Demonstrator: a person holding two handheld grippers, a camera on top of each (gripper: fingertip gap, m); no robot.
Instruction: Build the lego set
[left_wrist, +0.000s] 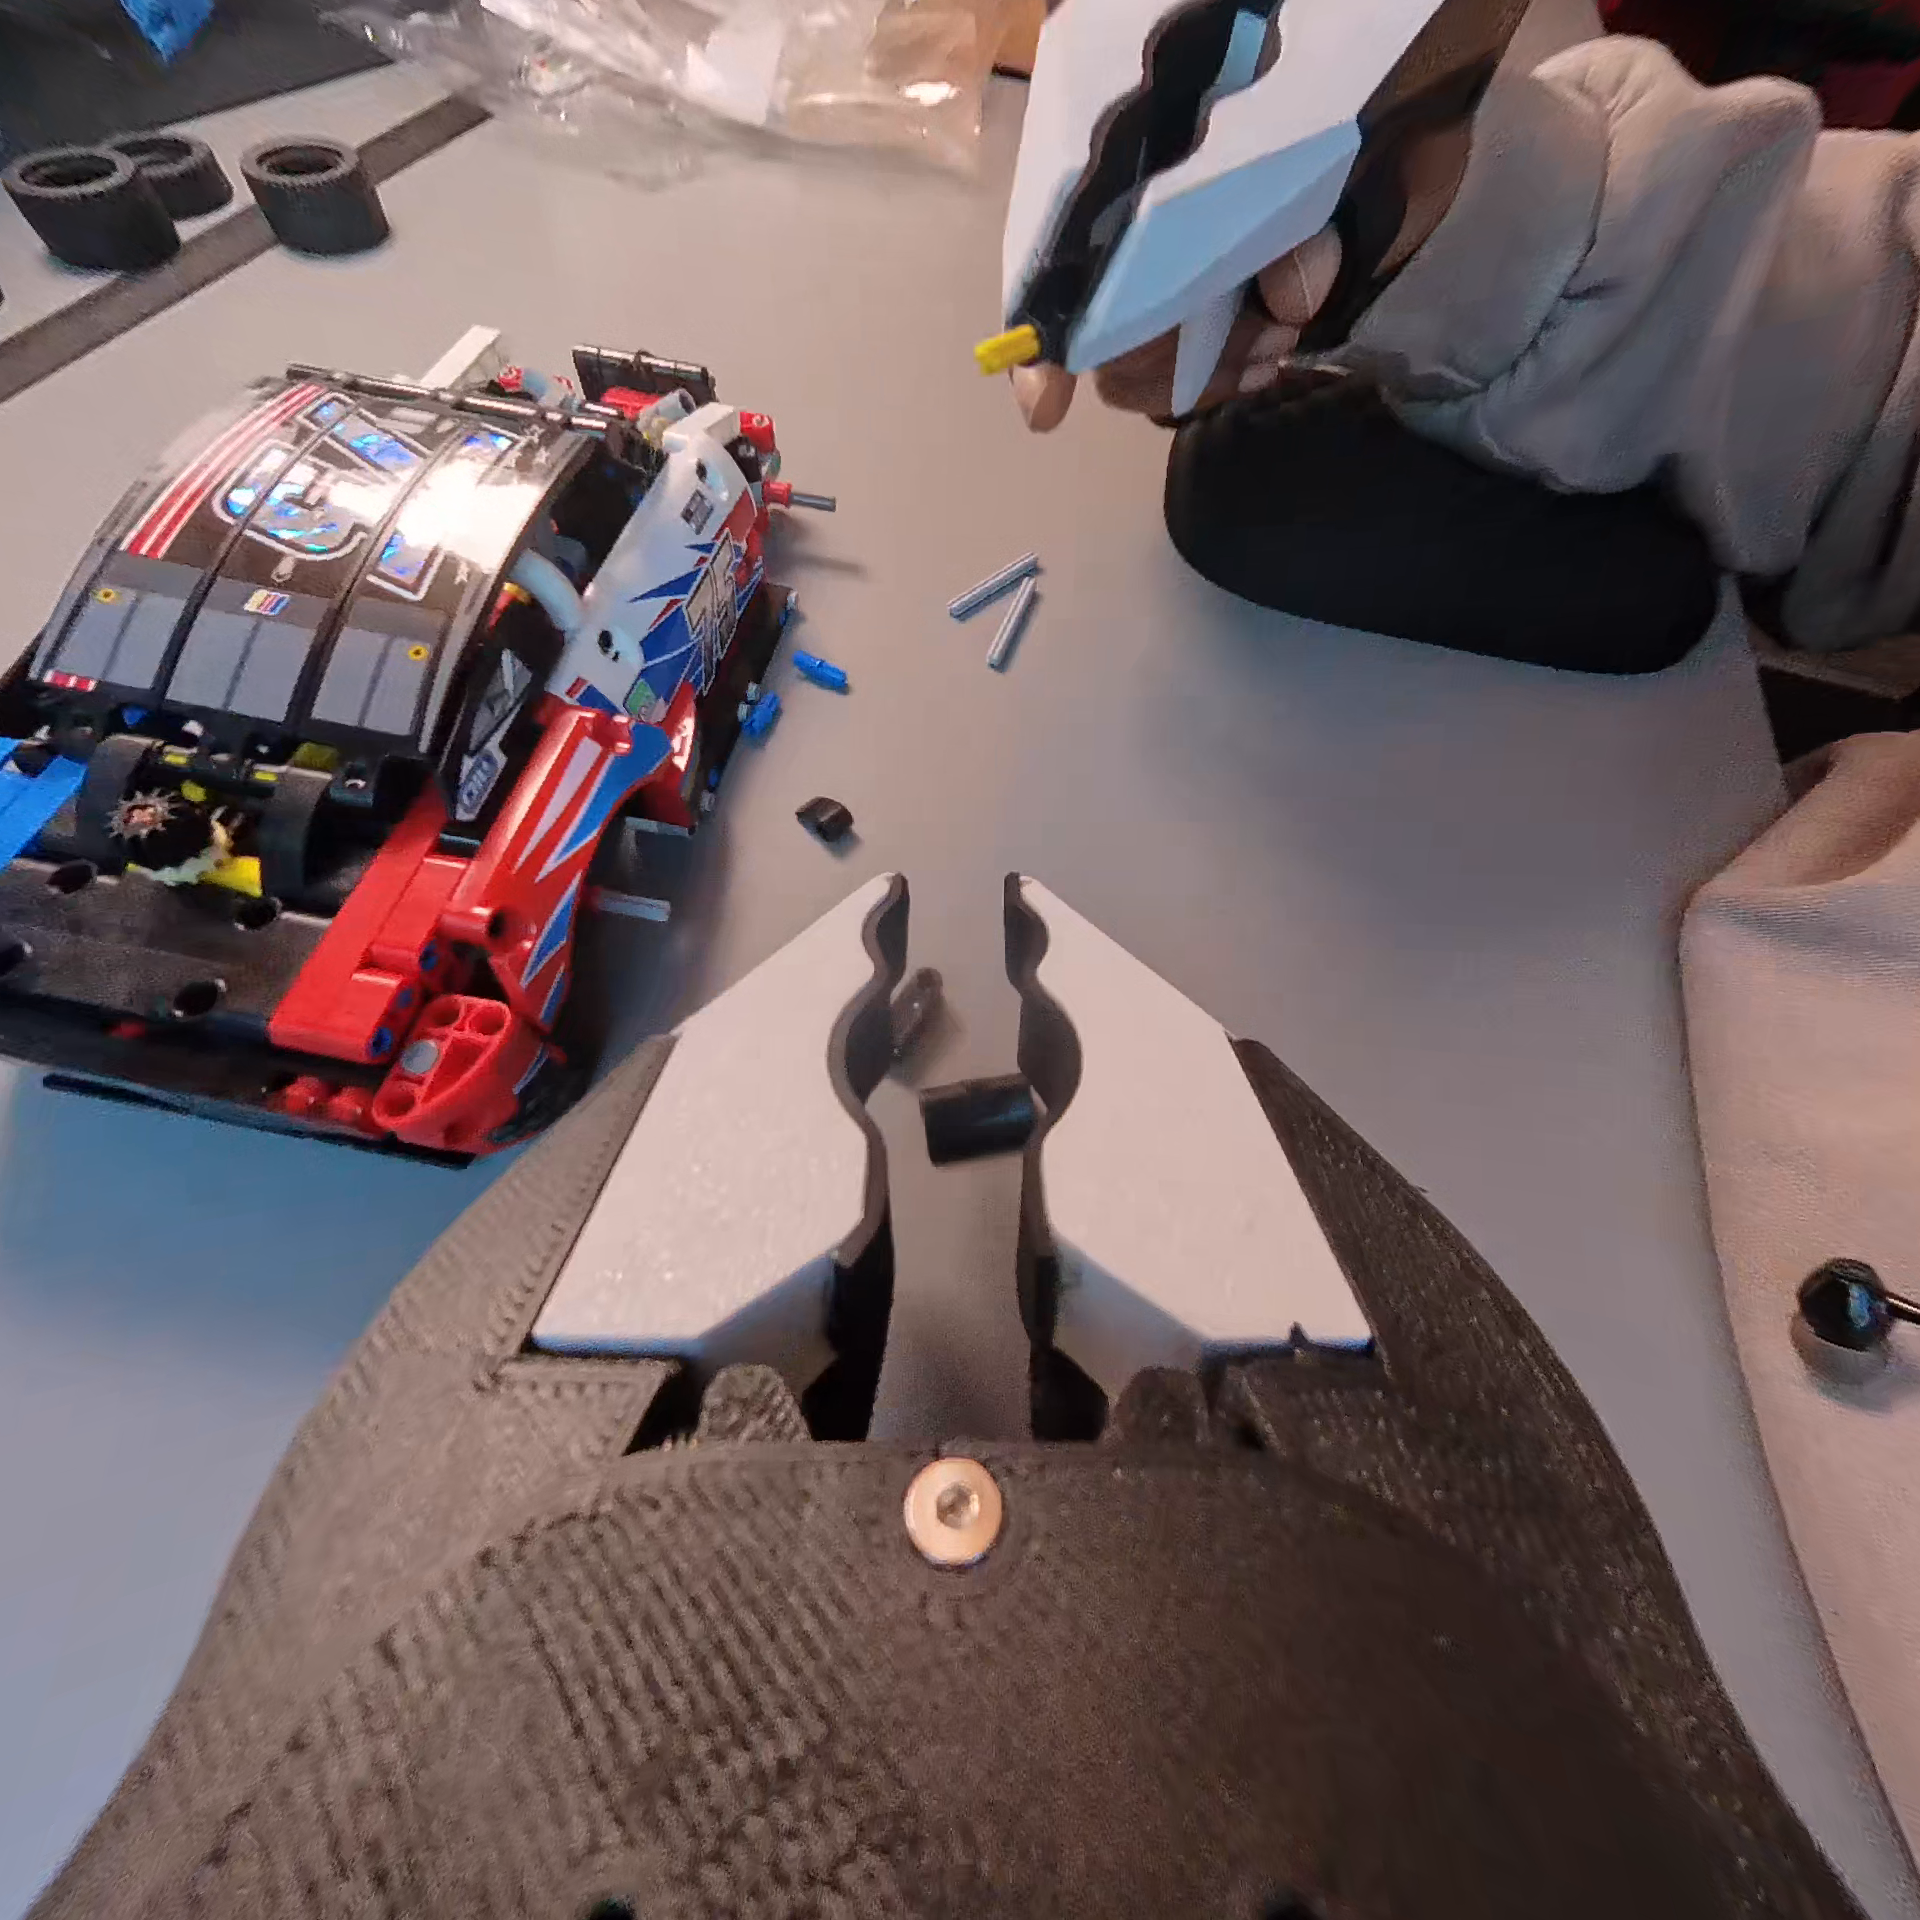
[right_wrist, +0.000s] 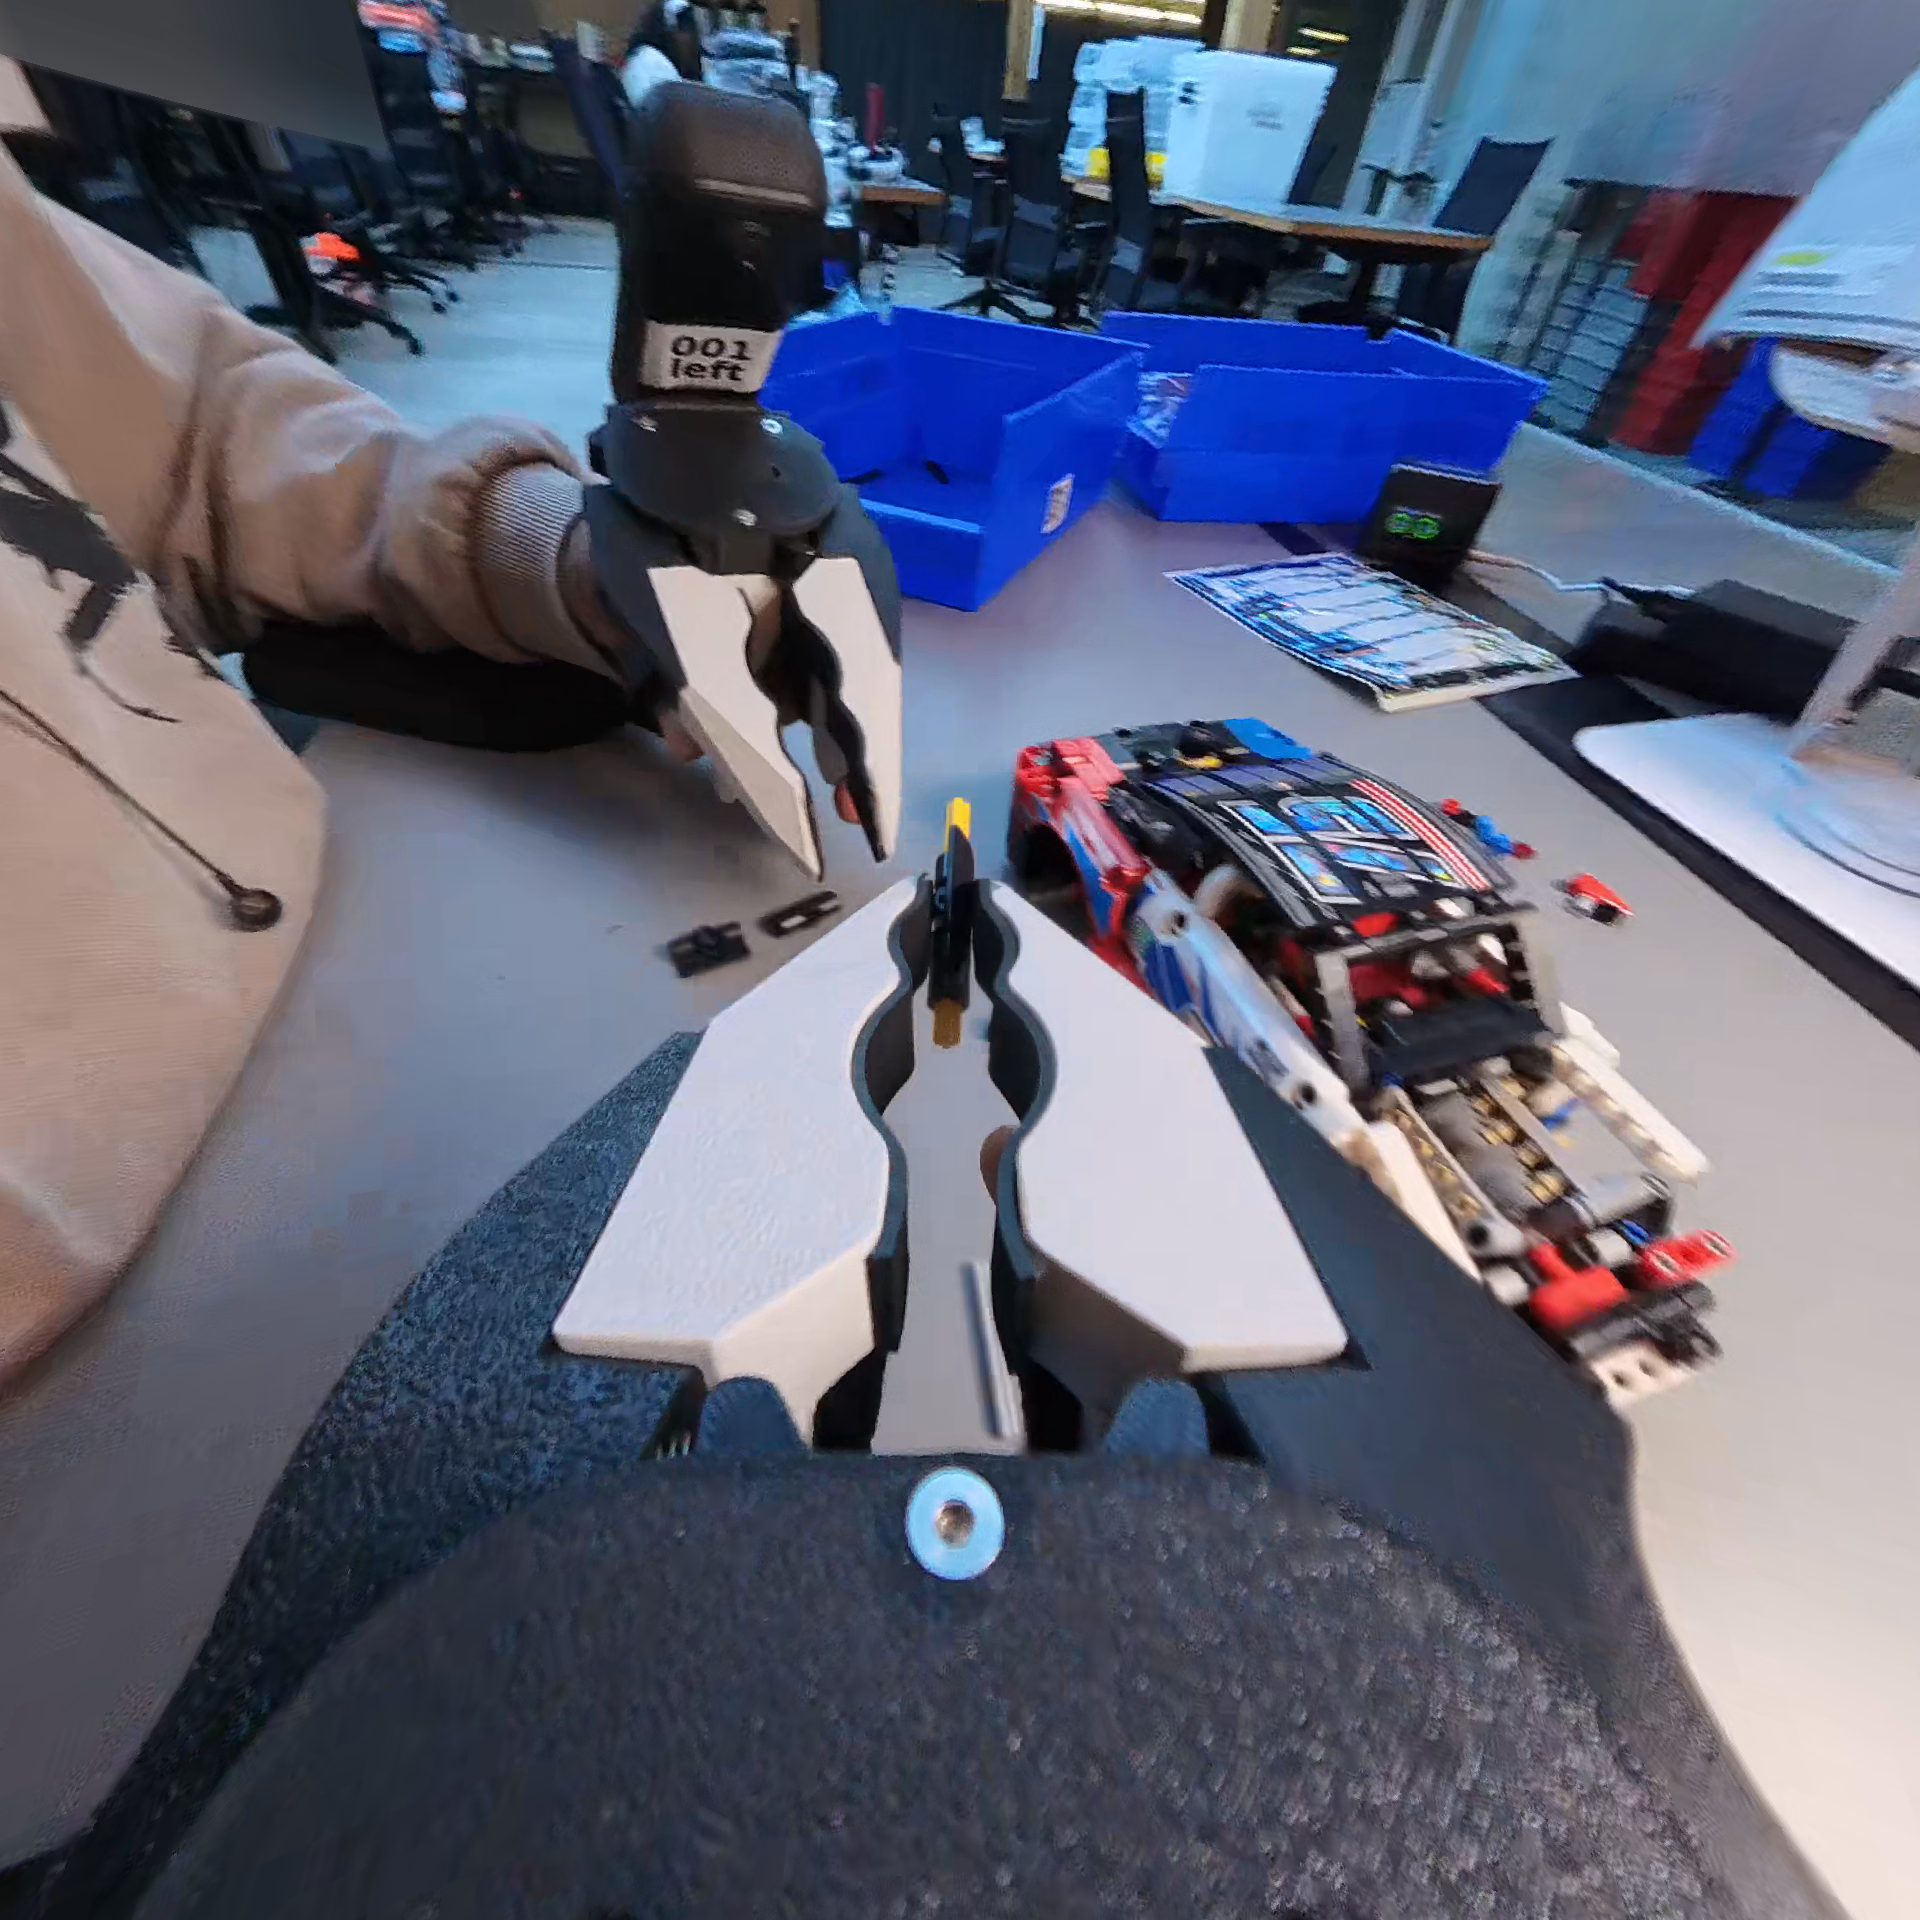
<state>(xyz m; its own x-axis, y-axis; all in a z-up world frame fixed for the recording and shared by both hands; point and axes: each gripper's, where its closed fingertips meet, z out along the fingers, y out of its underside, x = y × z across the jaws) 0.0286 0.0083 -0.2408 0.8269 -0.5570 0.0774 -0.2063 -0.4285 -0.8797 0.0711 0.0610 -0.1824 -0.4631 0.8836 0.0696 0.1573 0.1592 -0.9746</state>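
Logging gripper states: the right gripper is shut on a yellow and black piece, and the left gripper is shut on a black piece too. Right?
Not quite. The left gripper is open, with black pieces lying loose on the table, per the left wrist view. The right gripper is shut on the yellow and black piece.

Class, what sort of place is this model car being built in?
Probably a shared workshop or lab: rows of office chairs at long tables behind, blue storage bins on the worktable.
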